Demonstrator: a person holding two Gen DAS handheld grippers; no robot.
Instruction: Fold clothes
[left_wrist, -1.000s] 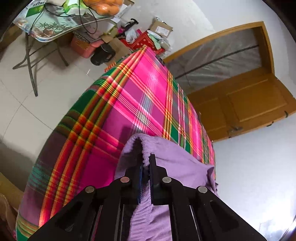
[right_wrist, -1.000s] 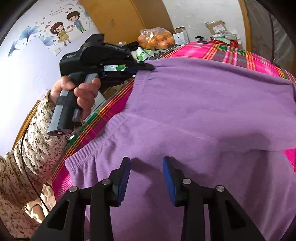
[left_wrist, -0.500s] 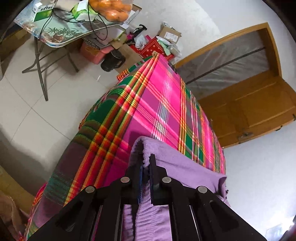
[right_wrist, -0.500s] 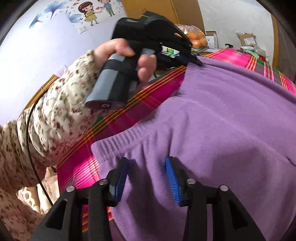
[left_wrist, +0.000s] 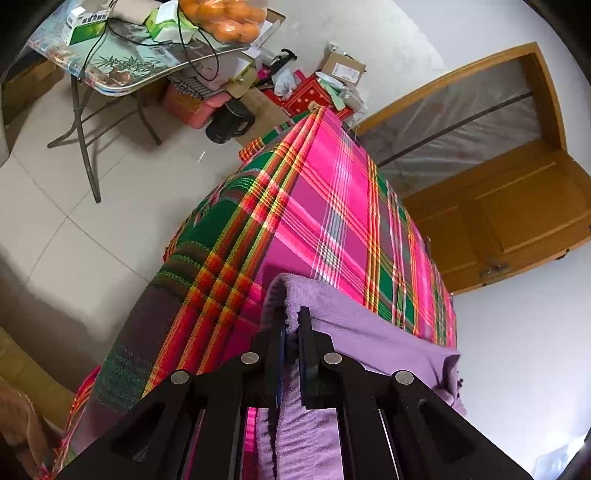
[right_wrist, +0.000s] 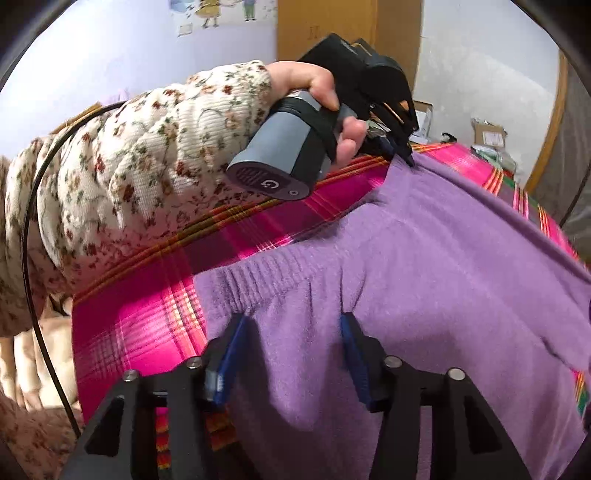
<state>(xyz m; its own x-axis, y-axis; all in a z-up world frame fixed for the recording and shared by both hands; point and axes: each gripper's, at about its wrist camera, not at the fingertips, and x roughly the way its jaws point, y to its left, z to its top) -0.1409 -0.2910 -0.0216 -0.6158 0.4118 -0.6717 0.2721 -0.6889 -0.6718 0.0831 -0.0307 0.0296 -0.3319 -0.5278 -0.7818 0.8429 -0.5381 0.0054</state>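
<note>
A purple fleece garment (right_wrist: 443, 258) lies spread on a bed covered with a pink plaid cloth (left_wrist: 314, 206). My left gripper (left_wrist: 291, 314) is shut on a far corner of the garment's edge, lifting it slightly; in the right wrist view that left gripper (right_wrist: 406, 157) pinches the same corner, held by a hand. My right gripper (right_wrist: 291, 321) presses down on the garment just behind its ribbed waistband (right_wrist: 266, 273). Its jaws are closing, with a bulge of purple fabric between the blue pads (right_wrist: 231, 354), which still stand wide apart.
A floral sleeve (right_wrist: 147, 166) and a black cable (right_wrist: 29, 221) fill the left of the right wrist view. Beyond the bed stand a folding table (left_wrist: 122, 74) with oranges, a black kettle (left_wrist: 229, 120), boxes on the tiled floor, and a wooden door (left_wrist: 517, 206).
My right gripper has slid along the garment toward the waistband and rolled; the hand with the left gripper now looms closer in its view. The left gripper kept its grip.
</note>
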